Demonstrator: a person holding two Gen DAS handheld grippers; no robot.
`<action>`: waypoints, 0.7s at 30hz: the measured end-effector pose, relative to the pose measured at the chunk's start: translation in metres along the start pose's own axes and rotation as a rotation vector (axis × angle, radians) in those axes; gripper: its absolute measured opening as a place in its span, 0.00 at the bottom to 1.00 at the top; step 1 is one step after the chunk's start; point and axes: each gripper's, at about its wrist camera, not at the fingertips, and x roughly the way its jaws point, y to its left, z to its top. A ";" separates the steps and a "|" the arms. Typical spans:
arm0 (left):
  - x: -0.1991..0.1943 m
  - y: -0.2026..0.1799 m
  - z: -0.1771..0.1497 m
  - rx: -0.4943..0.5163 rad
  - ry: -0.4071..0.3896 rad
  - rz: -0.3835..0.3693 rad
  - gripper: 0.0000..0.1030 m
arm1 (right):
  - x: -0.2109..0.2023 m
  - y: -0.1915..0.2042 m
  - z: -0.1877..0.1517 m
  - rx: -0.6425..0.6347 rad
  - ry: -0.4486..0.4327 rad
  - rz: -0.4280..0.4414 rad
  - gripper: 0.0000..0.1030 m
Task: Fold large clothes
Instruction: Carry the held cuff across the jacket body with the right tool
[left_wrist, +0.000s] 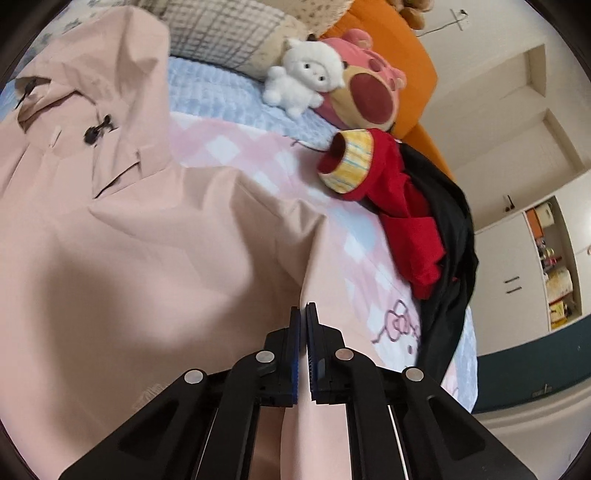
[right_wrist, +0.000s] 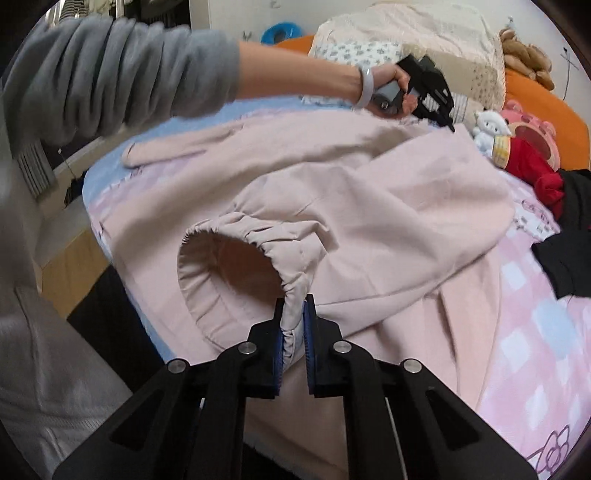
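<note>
A large pale pink jacket with black toggles lies spread on the bed. My left gripper is shut on a fold of its fabric near the shoulder. It also shows in the right wrist view, held by a hand at the jacket's far edge. My right gripper is shut on the elastic cuff of the jacket's sleeve, whose opening gapes to the left of the fingers. The jacket covers most of the bed in that view.
A pink checked sheet covers the bed. A red garment and a black garment lie at the right. A white plush and a pink plush sit by the pillows. An orange headboard stands behind.
</note>
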 end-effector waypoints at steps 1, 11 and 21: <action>0.003 0.003 -0.001 -0.004 0.000 0.013 0.09 | 0.006 0.000 -0.003 -0.005 0.015 -0.010 0.10; -0.024 0.018 -0.020 0.049 -0.039 0.095 0.29 | -0.026 -0.008 -0.016 0.034 -0.059 0.105 0.53; -0.055 -0.050 -0.066 0.244 -0.002 -0.079 0.40 | 0.002 -0.039 0.050 0.113 -0.209 0.220 0.08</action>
